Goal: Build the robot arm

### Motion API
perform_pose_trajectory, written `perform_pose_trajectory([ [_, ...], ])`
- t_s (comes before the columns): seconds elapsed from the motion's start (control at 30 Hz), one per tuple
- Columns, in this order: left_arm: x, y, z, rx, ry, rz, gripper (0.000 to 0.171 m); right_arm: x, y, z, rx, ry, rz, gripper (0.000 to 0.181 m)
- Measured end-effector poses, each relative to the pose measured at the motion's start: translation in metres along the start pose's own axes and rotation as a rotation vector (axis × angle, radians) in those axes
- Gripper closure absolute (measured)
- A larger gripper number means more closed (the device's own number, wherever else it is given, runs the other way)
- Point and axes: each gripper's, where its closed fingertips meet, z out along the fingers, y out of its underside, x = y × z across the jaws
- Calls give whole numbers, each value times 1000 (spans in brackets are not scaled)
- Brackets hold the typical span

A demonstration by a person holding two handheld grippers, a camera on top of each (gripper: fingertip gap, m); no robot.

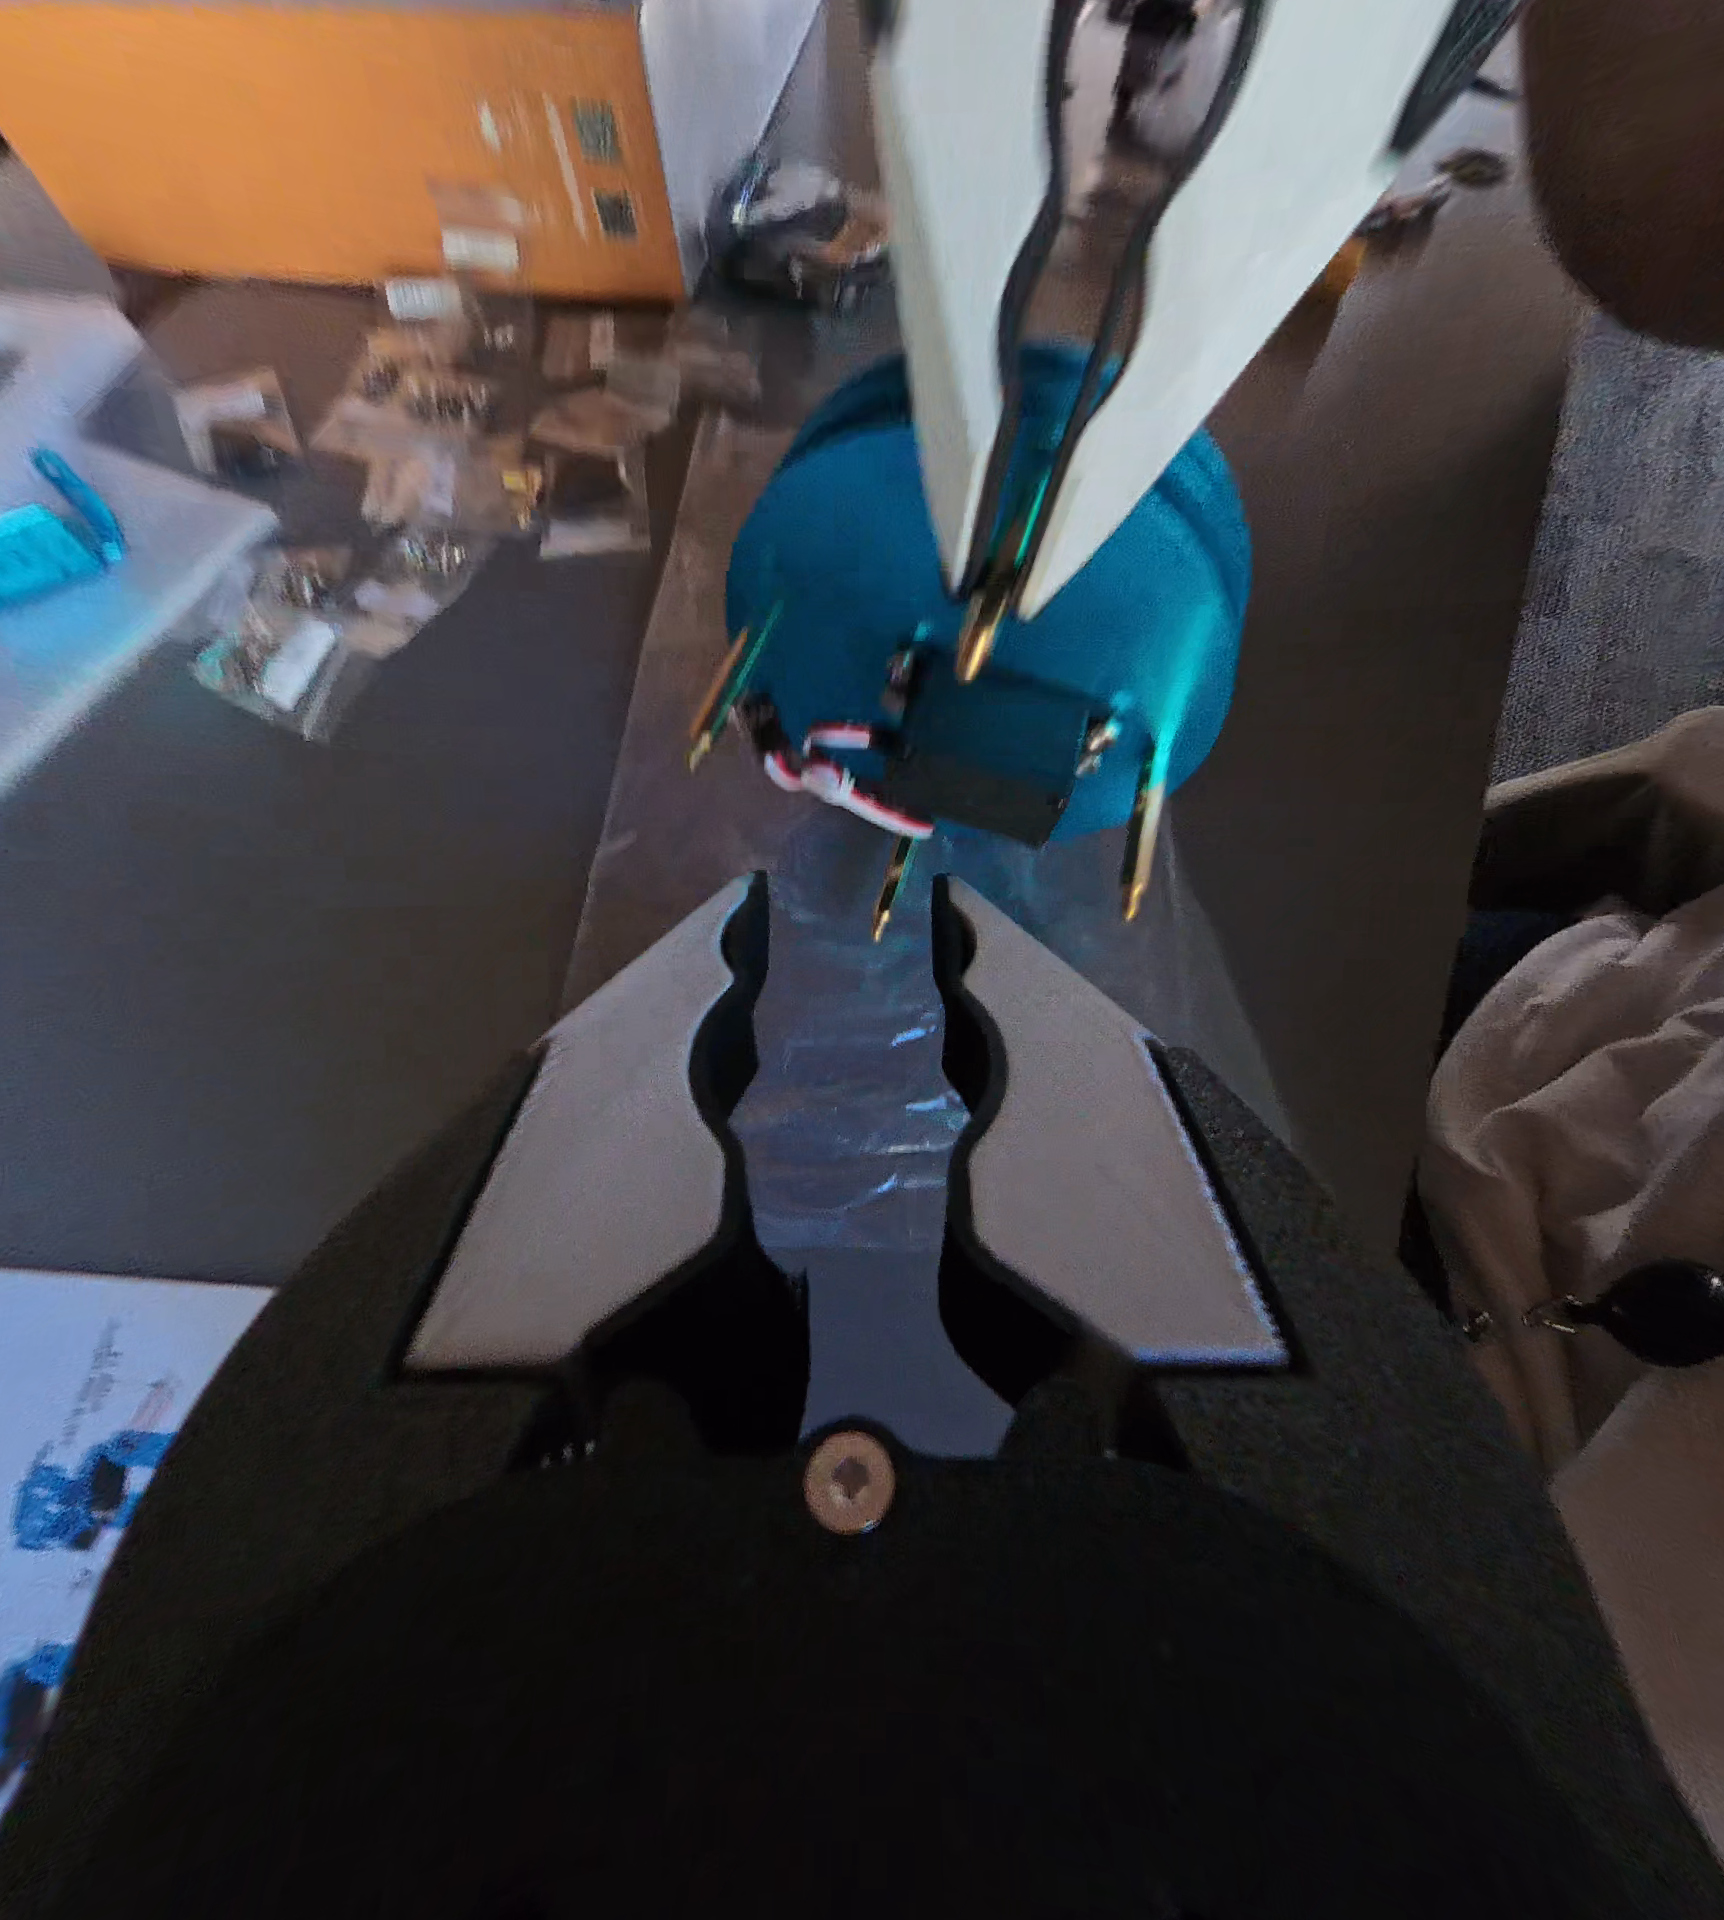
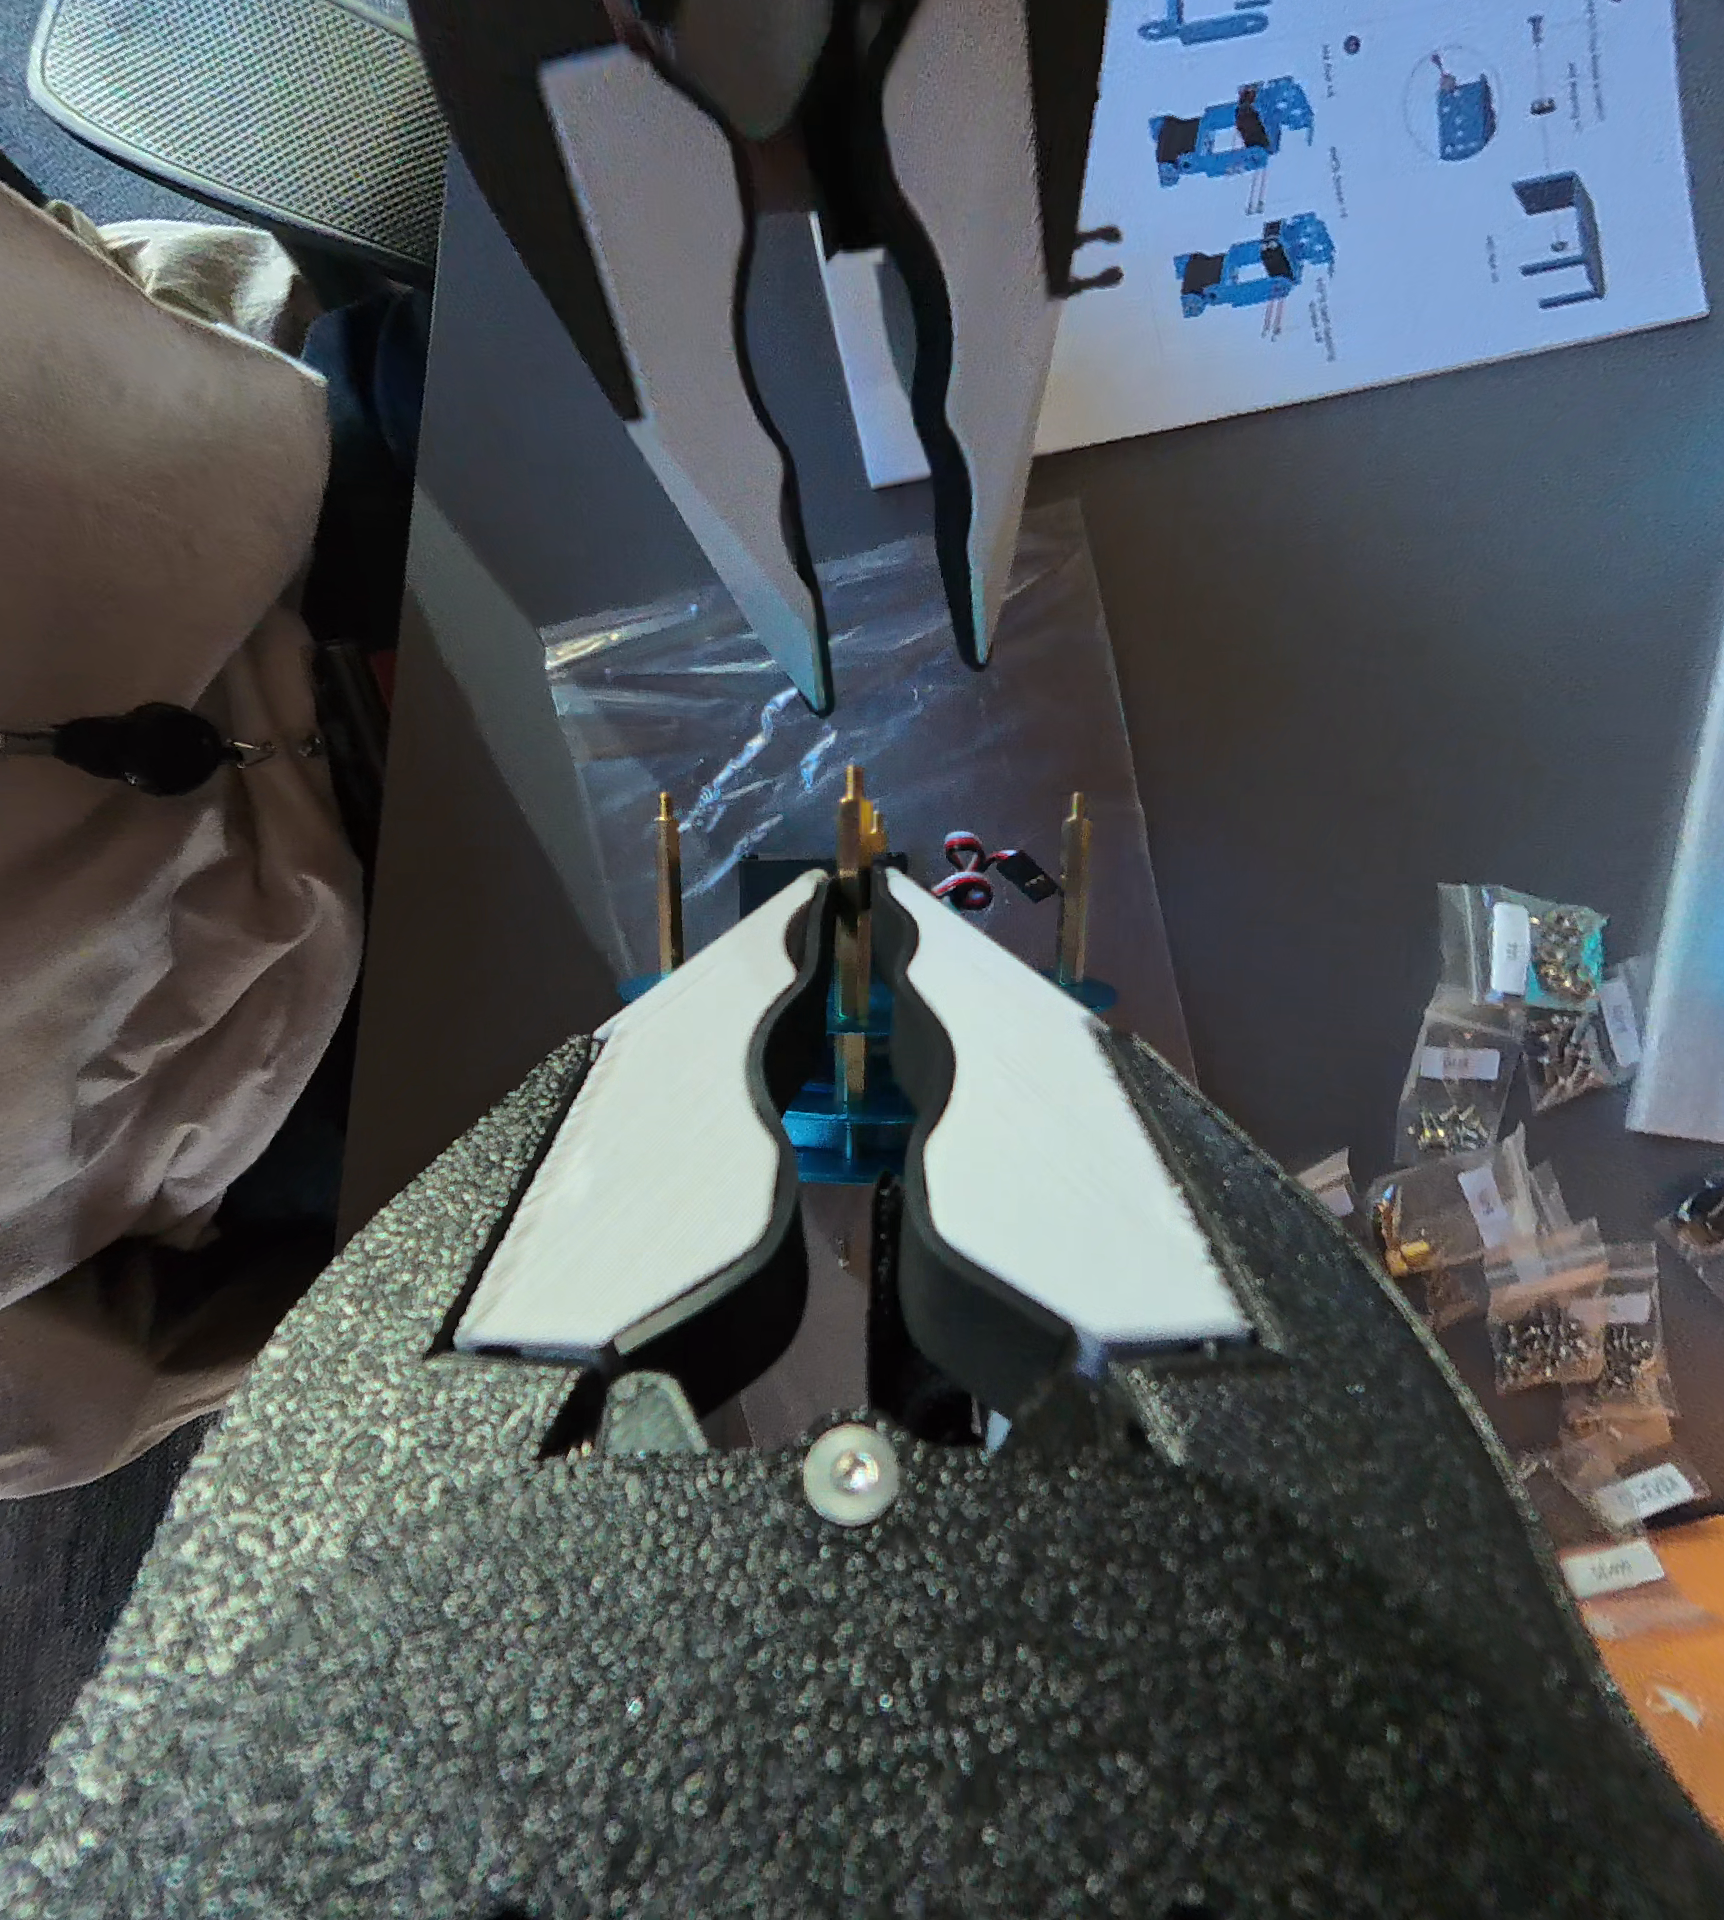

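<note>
A round blue plate (image 1: 816, 520) carries a black servo (image 1: 983, 748) with a red-and-white wire (image 1: 816, 764) and several brass standoffs. My right gripper (image 2: 853, 883) is shut on one brass standoff (image 2: 850, 821). In the left wrist view the right gripper (image 1: 993, 592) comes in from the top, pinching that standoff (image 1: 975, 634). My left gripper (image 1: 850, 888) is open and empty, a short way from the plate, over a clear plastic bag (image 1: 847, 1122). In the right wrist view the left gripper (image 2: 899, 675) hangs open beyond the plate (image 2: 1092, 995).
Small bags of screws (image 2: 1544, 1247) lie to one side on the grey table, next to an orange box (image 1: 318, 135). A printed instruction sheet (image 2: 1409, 208) lies near the left gripper. A clear bin (image 1: 6, 540) holds a blue part. A person's beige clothing (image 2: 110, 727) is at the table edge. Left tips to right tips: about 5 cm.
</note>
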Motion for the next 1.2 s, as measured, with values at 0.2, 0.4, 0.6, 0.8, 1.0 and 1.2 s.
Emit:
perform_pose_trajectory([
  [0.2, 11, -27, 6, -5, 47, 115, 141, 3, -6, 6, 14, -5, 30, 176],
  [0.4, 12, -32, 16, 12, 60, 150, 151, 6, -6, 6, 93, 20, 65, 163],
  [0.6, 19, -43, 18, 16, 73, 214, 156, 3, -13, -18, 298, 20, 66, 153],
  [0.8, 20, -41, 21, -70, 24, 322, 161, 2, 33, -58, 502, 105, 244, 153],
  [1.0, 24, -45, 27, -215, -19, 474, 160, -33, 70, -8, 594, 35, 444, 153],
  [1.2, 28, -40, 34, -363, -4, 562, 166, -30, 60, 7, 627, -8, 449, 168],
])
